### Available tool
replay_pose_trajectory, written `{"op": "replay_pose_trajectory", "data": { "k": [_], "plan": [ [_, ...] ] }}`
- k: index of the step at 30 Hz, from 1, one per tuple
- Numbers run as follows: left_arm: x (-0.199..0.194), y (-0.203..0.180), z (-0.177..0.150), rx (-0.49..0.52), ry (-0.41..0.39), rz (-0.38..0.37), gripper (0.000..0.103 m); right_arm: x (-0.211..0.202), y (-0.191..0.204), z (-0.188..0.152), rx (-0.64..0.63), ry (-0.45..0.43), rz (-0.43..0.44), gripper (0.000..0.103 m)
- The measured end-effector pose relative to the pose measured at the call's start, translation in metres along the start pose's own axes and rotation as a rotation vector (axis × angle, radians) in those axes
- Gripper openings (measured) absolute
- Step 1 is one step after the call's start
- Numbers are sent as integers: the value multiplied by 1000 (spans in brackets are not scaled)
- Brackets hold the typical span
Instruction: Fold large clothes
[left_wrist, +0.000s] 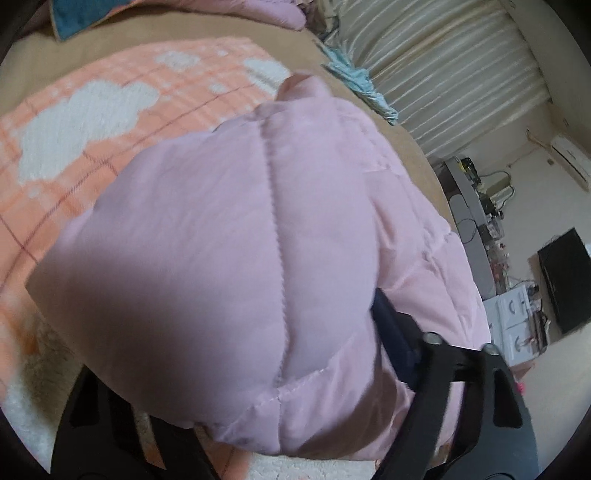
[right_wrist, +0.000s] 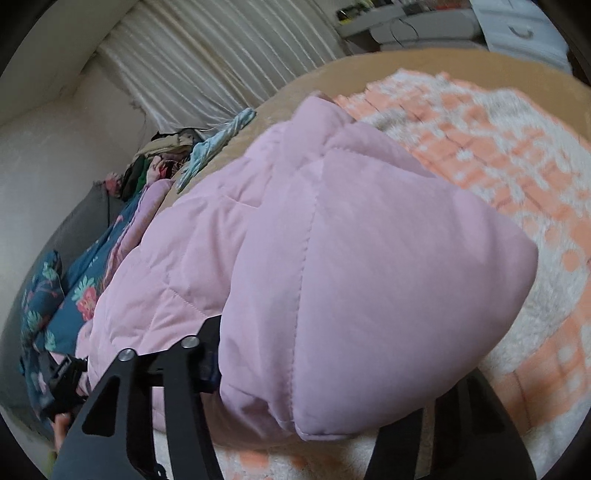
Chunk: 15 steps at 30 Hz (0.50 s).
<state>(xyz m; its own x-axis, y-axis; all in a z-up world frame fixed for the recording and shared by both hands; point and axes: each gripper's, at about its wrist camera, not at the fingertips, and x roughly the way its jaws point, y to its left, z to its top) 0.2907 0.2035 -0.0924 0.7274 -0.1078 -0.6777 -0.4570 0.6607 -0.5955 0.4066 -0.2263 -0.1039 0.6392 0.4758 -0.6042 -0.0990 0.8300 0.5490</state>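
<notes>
Pink quilted jacket (left_wrist: 236, 266) (right_wrist: 332, 266) bunched between both tongs, lifted just above orange-and-white checked blanket (left_wrist: 74, 122) (right_wrist: 517, 155) on bed. Long axis running away from cameras, seam down the middle, far end toward pleated curtain (left_wrist: 443, 55) (right_wrist: 207, 51). Left tongs (left_wrist: 255, 417) and right tongs (right_wrist: 325, 413) clenched on jacket. Fingertips buried under fabric, contact itself hidden. Both views motion-blurred. Floral bedding (right_wrist: 66, 291) beside jacket.
</notes>
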Motion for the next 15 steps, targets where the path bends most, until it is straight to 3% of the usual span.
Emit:
{"op": "replay_pose_trajectory", "data": {
  "k": [6,12,15],
  "plan": [
    [-18,-20,1,113,-49,24,36,-6,24,3,-138,-23,-63,40],
    [-48,-59,-7,315,-145,72,30,-24,56,4,-341,-68,-147,32],
    [-60,-66,-6,334,-159,80,29,-44,77,2,-446,-108,-164,30]
  ]
}}
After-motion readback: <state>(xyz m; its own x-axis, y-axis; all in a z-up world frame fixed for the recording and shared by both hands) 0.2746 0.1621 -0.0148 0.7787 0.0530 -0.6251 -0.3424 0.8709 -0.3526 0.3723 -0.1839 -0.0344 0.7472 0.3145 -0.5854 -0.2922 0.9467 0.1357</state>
